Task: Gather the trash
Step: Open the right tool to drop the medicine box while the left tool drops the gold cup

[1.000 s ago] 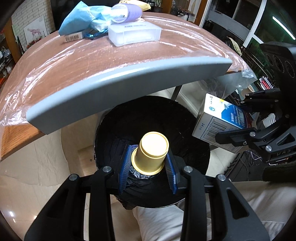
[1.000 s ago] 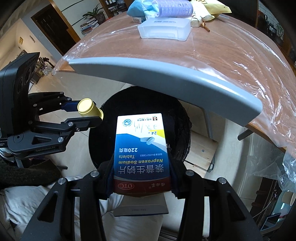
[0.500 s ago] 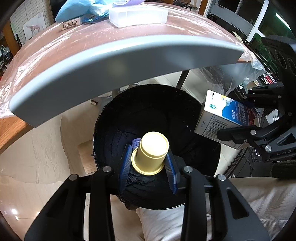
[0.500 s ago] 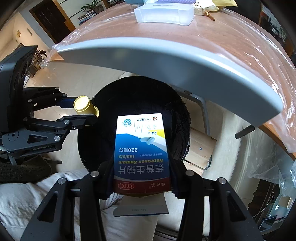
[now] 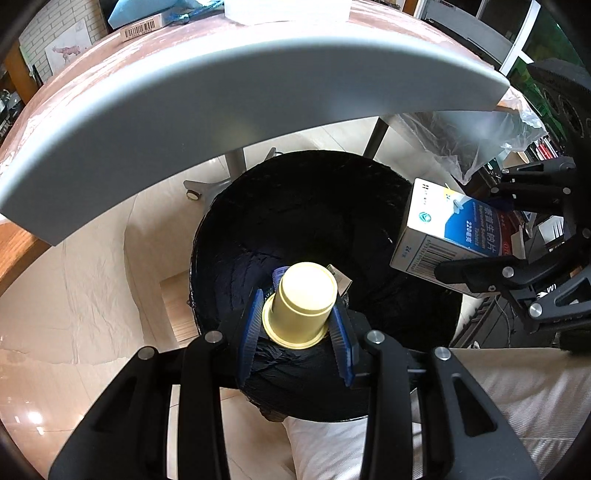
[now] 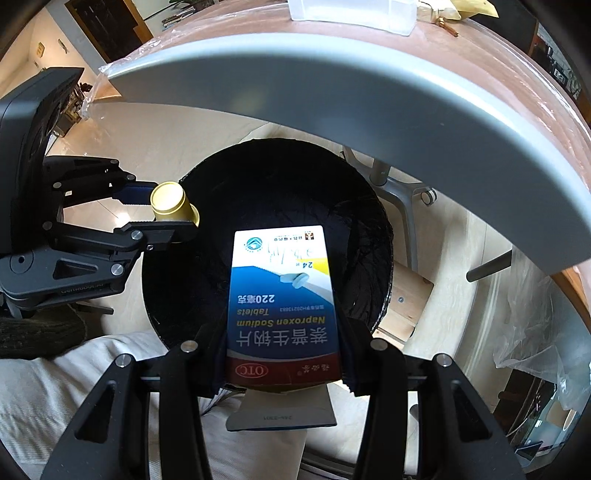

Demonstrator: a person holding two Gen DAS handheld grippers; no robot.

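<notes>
pale glossy floor tiles (image 5: pixel 92 288) spread beneath a wooden table (image 5: pixel 258 48) wrapped in clear plastic film, its grey curved edge (image 6: pixel 369 85) arching across the top of both wrist views. below that edge stands a round bin lined with a black bag (image 5: pixel 317 206), its mouth wide and dark. the left gripper (image 5: pixel 300 322) points steeply down over the near side of the bin, its blue pads clamped on a small yellow paper cup (image 5: pixel 304 299), bottom end facing the camera. the right gripper (image 6: pixel 282 363) is clenched on a blue and white medicine box (image 6: pixel 282 295) printed with "naproxen sodium tablets", held over the bin's opening; in the left view the box sits at the bin's right rim. inside the bin, just behind the cup, a small grey item peeks out, too hidden to identify. on the table lie a clear plastic container (image 6: pixel 351 11) and a barcoded carton (image 5: pixel 142 28). light trousers (image 6: pixel 55 387) of the person show at the bottom.
</notes>
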